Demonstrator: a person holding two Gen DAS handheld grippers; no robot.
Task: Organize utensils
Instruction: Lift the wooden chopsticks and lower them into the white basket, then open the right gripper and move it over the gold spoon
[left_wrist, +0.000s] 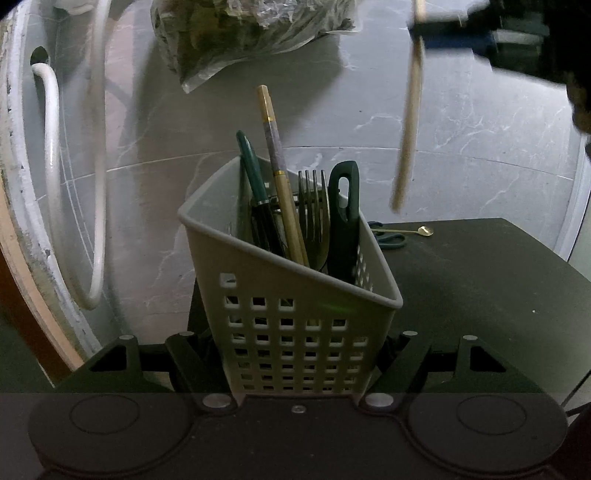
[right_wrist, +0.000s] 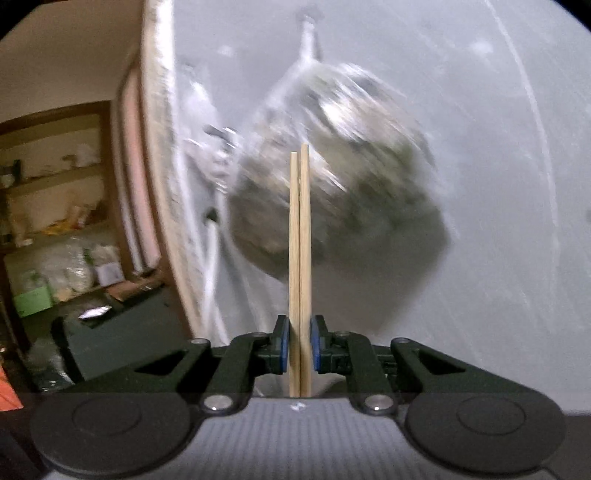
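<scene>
Left wrist view: left gripper (left_wrist: 301, 354) jaws clamped on the base of the grey perforated utensil caddy (left_wrist: 295, 295), which sits tilted on the dark table (left_wrist: 480, 280). Standing in the caddy ahead of the jaws: green pen (left_wrist: 253, 173), gold-topped chopstick (left_wrist: 279, 173), fork (left_wrist: 313, 206), green-handled tool (left_wrist: 345, 221). Beyond on the table, a small gold spoon (left_wrist: 424, 231). Upper right, right gripper (right_wrist: 300, 347) nearly closed, blue pads (right_wrist: 284, 345) pinching a wooden chopstick pair (right_wrist: 300, 240) that sticks straight out forward between them, clear of the caddy. Background blurred: plastic bag (left_wrist: 240, 33).
</scene>
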